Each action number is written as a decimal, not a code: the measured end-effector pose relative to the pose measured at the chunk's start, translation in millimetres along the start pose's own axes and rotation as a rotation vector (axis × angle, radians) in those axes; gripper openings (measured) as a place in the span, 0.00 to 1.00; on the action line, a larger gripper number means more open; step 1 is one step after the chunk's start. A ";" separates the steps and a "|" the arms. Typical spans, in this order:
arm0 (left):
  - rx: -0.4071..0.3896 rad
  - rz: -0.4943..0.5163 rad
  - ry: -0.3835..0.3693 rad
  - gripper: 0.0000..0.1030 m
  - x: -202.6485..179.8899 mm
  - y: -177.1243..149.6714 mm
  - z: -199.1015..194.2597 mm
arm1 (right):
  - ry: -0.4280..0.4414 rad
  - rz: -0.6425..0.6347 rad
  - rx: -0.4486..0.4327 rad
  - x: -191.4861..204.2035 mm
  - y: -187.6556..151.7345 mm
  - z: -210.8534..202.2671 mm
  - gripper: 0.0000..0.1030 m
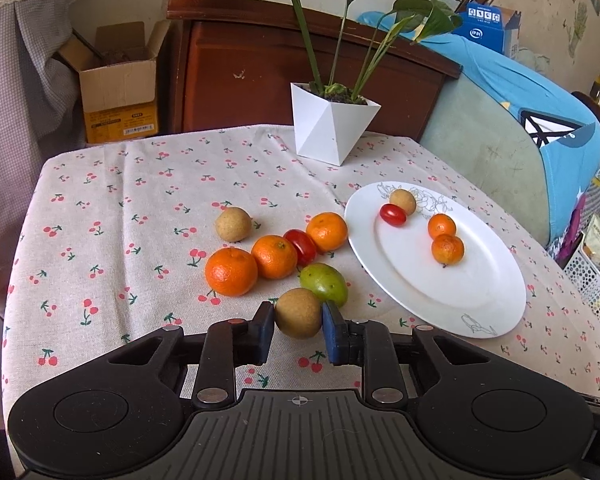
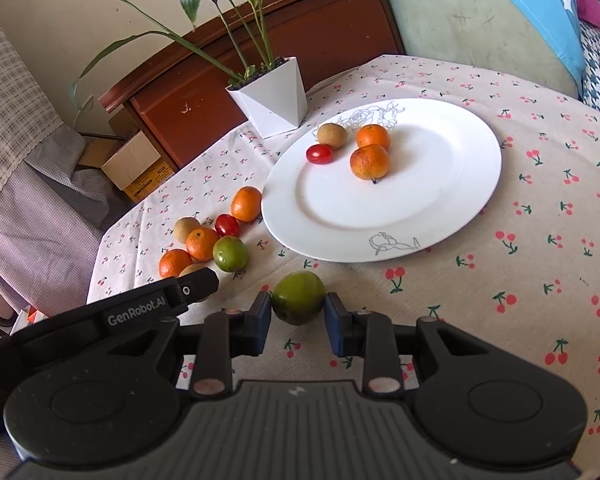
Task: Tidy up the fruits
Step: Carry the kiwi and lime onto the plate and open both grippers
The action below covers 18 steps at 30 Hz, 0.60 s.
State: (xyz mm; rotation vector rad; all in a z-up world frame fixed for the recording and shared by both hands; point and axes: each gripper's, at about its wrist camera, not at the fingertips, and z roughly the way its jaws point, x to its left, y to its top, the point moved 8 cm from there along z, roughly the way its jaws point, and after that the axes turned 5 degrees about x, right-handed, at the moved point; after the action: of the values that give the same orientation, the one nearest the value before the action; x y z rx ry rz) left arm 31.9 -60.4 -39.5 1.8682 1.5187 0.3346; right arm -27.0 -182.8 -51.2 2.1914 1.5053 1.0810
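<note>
Both grippers grip fruit: left gripper (image 1: 299, 326) a round brown longan (image 1: 299, 318), right gripper (image 2: 298, 316) a green fruit (image 2: 299, 297).
Four fruits sit on my white plate (image 2: 440, 216); six wait loose on the cloth.

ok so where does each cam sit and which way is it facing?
Left wrist: on the left gripper, low over the cherry tablecloth, facing the plant pot; own fingers pinch a brown fruit.
Right wrist: on the right gripper, facing the white plate; own fingers flank a green fruit; the left gripper's body shows at left.
Shared: plate, pot, loose oranges.
</note>
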 end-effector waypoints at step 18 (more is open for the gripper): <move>-0.052 -0.004 -0.132 0.23 -50.6 31.3 -1.2 | -0.061 0.097 -0.178 -41.4 47.4 -29.9 0.28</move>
State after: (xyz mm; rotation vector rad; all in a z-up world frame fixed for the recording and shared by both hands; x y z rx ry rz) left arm 40.5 -109.5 -7.0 1.8102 1.4119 0.2410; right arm -23.2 -245.1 -20.2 2.1722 1.2383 1.1203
